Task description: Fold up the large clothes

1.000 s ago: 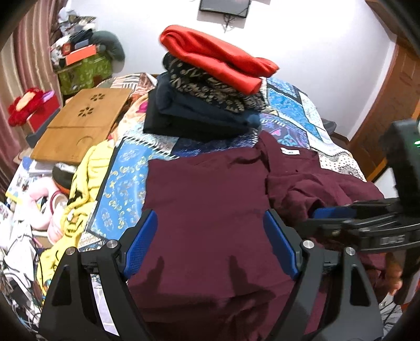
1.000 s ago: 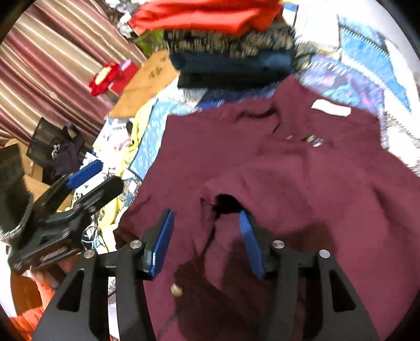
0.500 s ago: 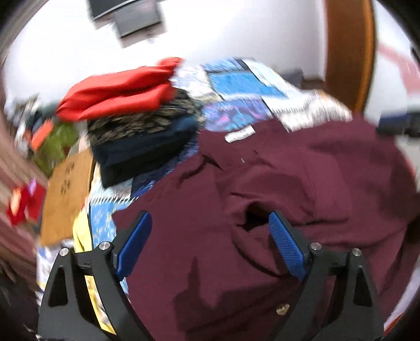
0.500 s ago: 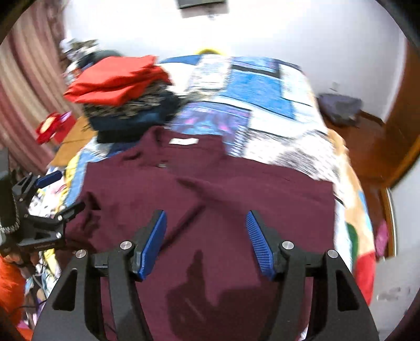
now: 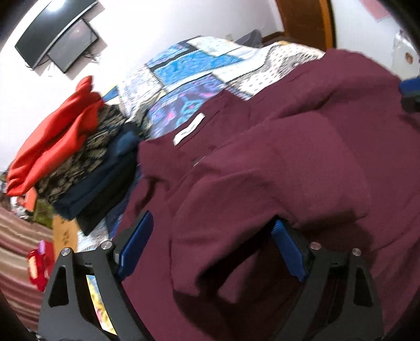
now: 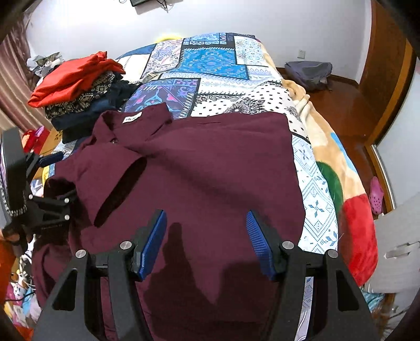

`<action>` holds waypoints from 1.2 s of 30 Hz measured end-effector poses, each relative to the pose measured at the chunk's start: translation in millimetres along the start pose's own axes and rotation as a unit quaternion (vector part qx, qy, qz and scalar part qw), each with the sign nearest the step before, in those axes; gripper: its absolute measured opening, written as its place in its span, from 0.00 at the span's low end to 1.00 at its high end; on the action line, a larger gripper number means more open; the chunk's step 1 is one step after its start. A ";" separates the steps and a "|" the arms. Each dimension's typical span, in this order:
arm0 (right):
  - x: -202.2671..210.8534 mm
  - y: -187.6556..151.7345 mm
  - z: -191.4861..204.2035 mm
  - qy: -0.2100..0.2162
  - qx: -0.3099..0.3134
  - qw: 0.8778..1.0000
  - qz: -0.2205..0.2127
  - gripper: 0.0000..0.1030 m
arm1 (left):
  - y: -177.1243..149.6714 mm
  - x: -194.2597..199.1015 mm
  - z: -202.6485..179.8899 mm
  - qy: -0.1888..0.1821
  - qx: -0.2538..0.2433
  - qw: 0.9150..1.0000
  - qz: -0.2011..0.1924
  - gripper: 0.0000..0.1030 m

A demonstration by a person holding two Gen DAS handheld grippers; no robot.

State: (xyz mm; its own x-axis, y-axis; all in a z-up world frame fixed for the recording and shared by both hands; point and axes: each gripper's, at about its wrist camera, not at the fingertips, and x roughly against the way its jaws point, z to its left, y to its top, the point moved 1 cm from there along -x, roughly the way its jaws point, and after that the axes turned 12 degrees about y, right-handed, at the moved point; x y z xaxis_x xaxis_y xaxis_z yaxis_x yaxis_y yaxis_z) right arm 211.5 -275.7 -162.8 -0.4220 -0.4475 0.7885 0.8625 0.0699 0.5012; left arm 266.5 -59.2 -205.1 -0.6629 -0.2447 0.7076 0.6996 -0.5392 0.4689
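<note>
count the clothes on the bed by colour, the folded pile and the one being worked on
maroon shirt, spread on the bed: 1
red garment, top of the pile: 1
black and gold patterned garment, under the red: 1
dark navy garments, bottom of the pile: at least 1, layers hard to separate
total: at least 4

Even indoor light is filling the room, bright on the white wall (image 6: 236,23) and softer on the bed (image 6: 218,60). The right tool (image 6: 206,242) is casting a dark double shadow onto the maroon shirt (image 6: 210,162) just ahead of it, so the light is probably coming from above and behind. The left wrist view is smearing with motion blur; the folded stack (image 5: 65,157) is looking soft. Both views are bending and darkening toward the corners.
</note>
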 end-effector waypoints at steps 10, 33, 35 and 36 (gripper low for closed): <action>1.6 2.3 0.7 -0.013 0.015 1.000 -0.001 0.62 | 14.5 4.2 68.3 -0.129 0.206 0.970 0.002 0.10; -11.3 2.3 0.5 -0.030 -0.002 1.000 -0.002 0.63 | -175.2 -36.7 138.6 -0.175 0.479 0.846 0.156 0.10; -11.0 2.2 0.4 -0.029 -0.004 1.000 -0.002 0.63 | -179.6 -38.5 136.4 -0.185 0.487 0.838 0.163 0.15; -11.0 2.4 0.8 -0.028 -0.005 1.000 -0.002 0.63 | -177.8 -37.4 137.3 -0.184 0.489 0.837 0.161 0.23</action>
State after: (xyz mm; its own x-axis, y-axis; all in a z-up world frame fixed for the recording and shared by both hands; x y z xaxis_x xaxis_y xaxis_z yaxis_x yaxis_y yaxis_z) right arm 218.0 -269.9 -170.0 -0.4411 -0.3966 0.8051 0.8630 0.0589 0.5018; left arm 203.5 156.4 -242.3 -0.3969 0.1115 0.9111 0.8293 0.4689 0.3039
